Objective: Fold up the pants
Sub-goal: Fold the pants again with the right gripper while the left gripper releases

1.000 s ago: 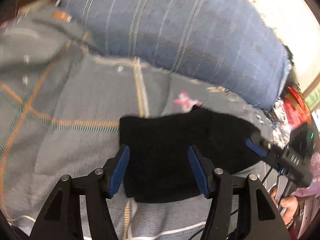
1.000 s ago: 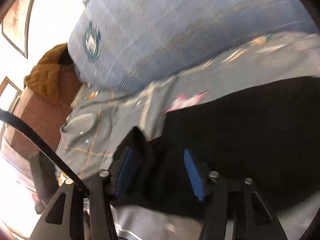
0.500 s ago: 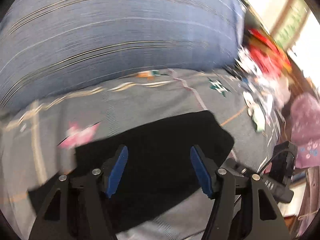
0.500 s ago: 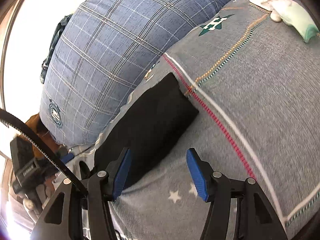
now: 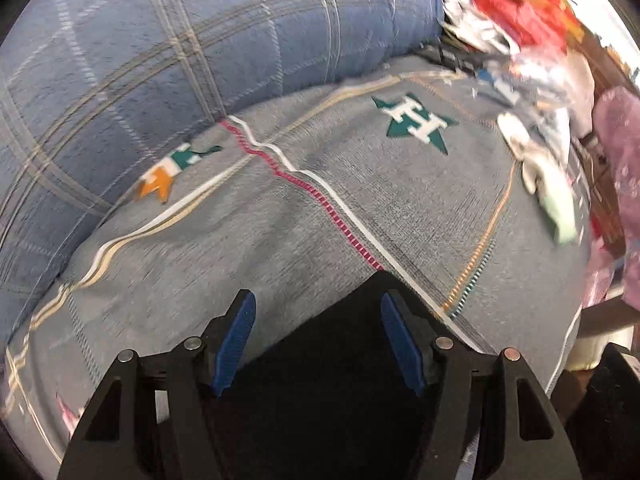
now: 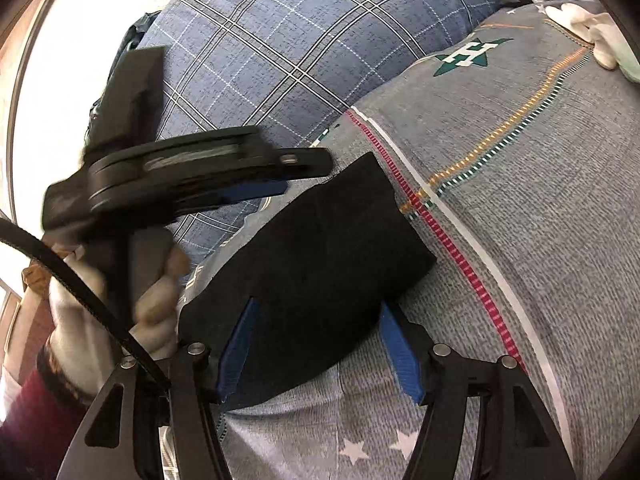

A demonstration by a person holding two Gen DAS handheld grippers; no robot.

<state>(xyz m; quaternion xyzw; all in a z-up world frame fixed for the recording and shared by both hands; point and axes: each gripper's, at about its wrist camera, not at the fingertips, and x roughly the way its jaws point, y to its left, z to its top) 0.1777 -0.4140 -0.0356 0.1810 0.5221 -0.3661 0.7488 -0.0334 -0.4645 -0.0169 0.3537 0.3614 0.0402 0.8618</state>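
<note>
The black pants [image 6: 320, 264] lie folded into a flat rectangle on a grey patterned bedspread [image 6: 520, 200]. My right gripper [image 6: 319, 308] hovers over their near end. Its jaws are opening, and the cloth lies between the blue pads without being pinched. My left gripper [image 5: 316, 300] stands open above the pants' far corner [image 5: 340, 380], with cloth under its fingers but not gripped. In the right wrist view the left gripper [image 6: 296, 178] shows side-on at the pants' far left edge, held by a hand [image 6: 156, 304].
A big blue plaid pillow [image 5: 200, 60] bulges along the far side of the bedspread [image 5: 400, 208]. A white-and-green cloth [image 5: 548, 184] and a heap of red and white clutter [image 5: 520, 40] lie at the right. A dark red sleeve [image 6: 32, 420] is at lower left.
The left gripper swept right along the pants to their far corner and rolled. The right gripper let go of bunched cloth, drew back to the near end and widened.
</note>
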